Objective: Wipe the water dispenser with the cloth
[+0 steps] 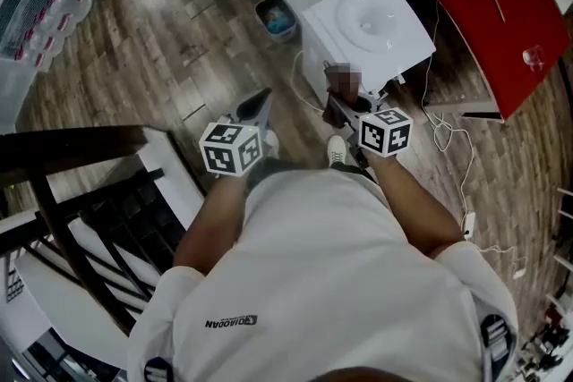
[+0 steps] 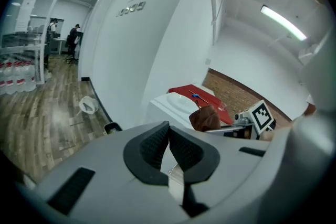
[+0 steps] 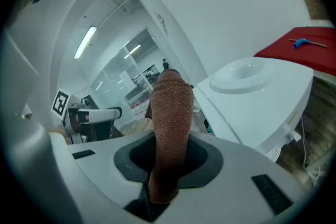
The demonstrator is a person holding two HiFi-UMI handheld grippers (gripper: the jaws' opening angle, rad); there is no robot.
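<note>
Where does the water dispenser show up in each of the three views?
Head view: water dispenser sits upper centre-right, against the wall.
Left gripper view: water dispenser is at centre, just above the jaws.
Right gripper view: water dispenser fills the right half, right of the cloth.
Shared landmark: the red table just behind the dispenser.

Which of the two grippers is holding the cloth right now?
The right gripper: its jaws are shut on the brown cloth. The left gripper has its jaws together with nothing between them.
</note>
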